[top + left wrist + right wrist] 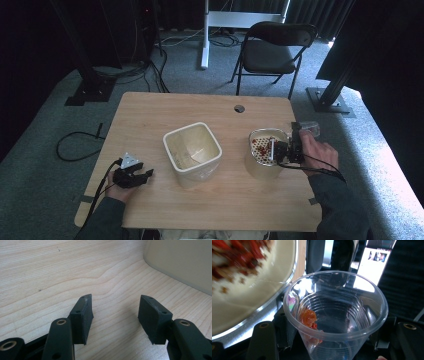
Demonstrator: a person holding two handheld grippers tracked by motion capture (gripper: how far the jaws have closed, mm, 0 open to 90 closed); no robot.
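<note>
My right gripper is shut on a clear plastic cup, which lies tilted beside the rim of a round bowl at the table's right. Red pieces lie in that bowl. In the right gripper view the cup sits between the jaws of the gripper, with an orange-red scrap stuck to its inner wall. The bowl's rim and its blurred red pieces are at the upper left. My left gripper rests open on the table's front left, nothing between its fingers.
A cream square tub stands mid-table, and its wall shows in the left gripper view. The wooden table has a cable hole at the back. A black folding chair and floor cables lie beyond.
</note>
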